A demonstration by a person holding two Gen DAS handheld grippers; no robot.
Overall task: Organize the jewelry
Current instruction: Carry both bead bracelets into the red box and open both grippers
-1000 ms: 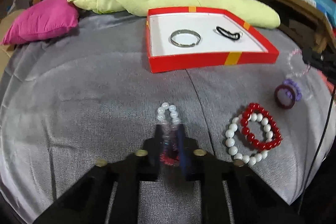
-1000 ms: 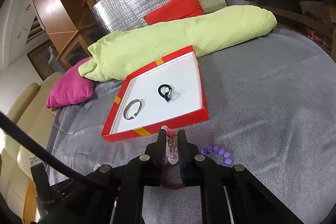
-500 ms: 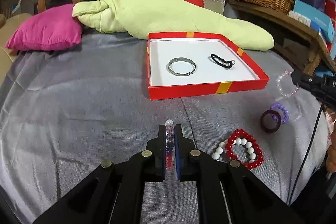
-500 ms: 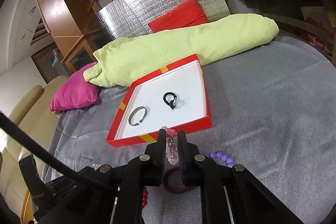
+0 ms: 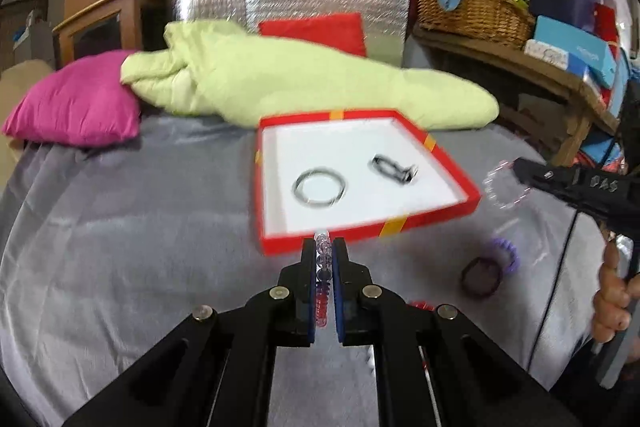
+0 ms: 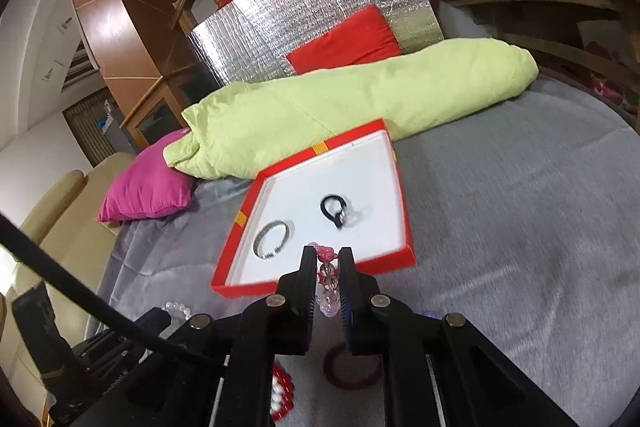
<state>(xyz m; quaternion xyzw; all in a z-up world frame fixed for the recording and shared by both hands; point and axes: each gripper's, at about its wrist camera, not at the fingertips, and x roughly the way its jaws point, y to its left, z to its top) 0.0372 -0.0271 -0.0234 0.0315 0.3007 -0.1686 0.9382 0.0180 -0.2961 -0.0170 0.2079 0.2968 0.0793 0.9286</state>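
The left gripper point(image 5: 324, 247) is clenched on a beaded bracelet point(image 5: 322, 269) whose round, glossy beads run from clear at the tip through purple to red nearer the hinge; the strand is pinched flat between the blue-padded fingers point(image 5: 309, 283) and held above the grey bed cover point(image 5: 140, 227), in front of the near wall of the red box point(image 5: 360, 231). The right gripper point(image 6: 325, 255) grips a second bracelet of clear pinkish beads point(image 6: 328, 287) with a small pink knot at the top; in the left view it hangs as a pale ring from that gripper's tip.

The box is a shallow cardboard tray with red walls, yellow tape marks and a white floor. Inside lie a thin silver metal bangle point(image 6: 273, 239) and a black elastic loop with a small charm point(image 6: 335, 211), apart from each other.

On the soft, faintly shiny cover rest a dark red bangle point(image 5: 480, 277) touching a purple beaded ring point(image 5: 506, 255), and red and white beads point(image 6: 280, 393) partly hidden under the right gripper.
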